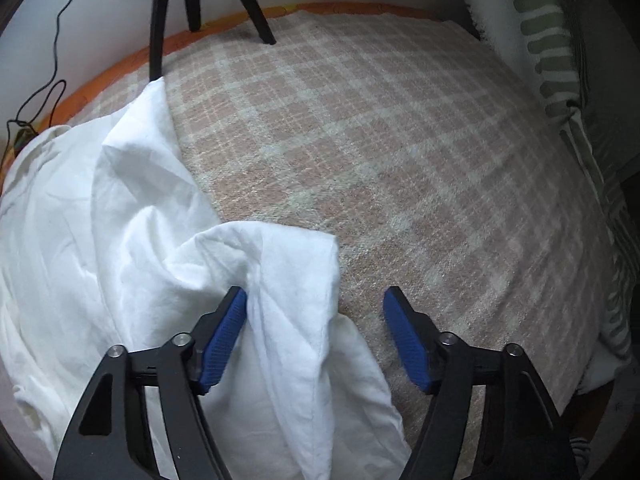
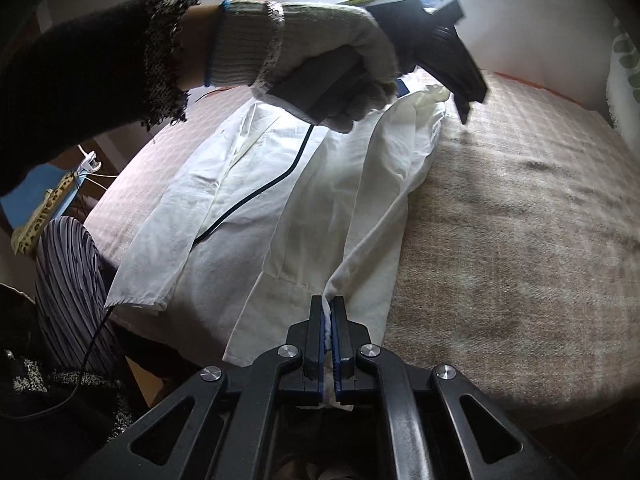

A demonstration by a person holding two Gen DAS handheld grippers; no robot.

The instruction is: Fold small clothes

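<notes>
White shirt (image 2: 304,200) edge in right tool (image 2: 329,312)

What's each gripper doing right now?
Left gripper: open, a fold of the white shirt between its fingers, not clamped.
Right gripper: shut on the white shirt.

No text, label, brand, number or sign can be read in either view. The surfaces that show carry only patterns and no letters.
</notes>
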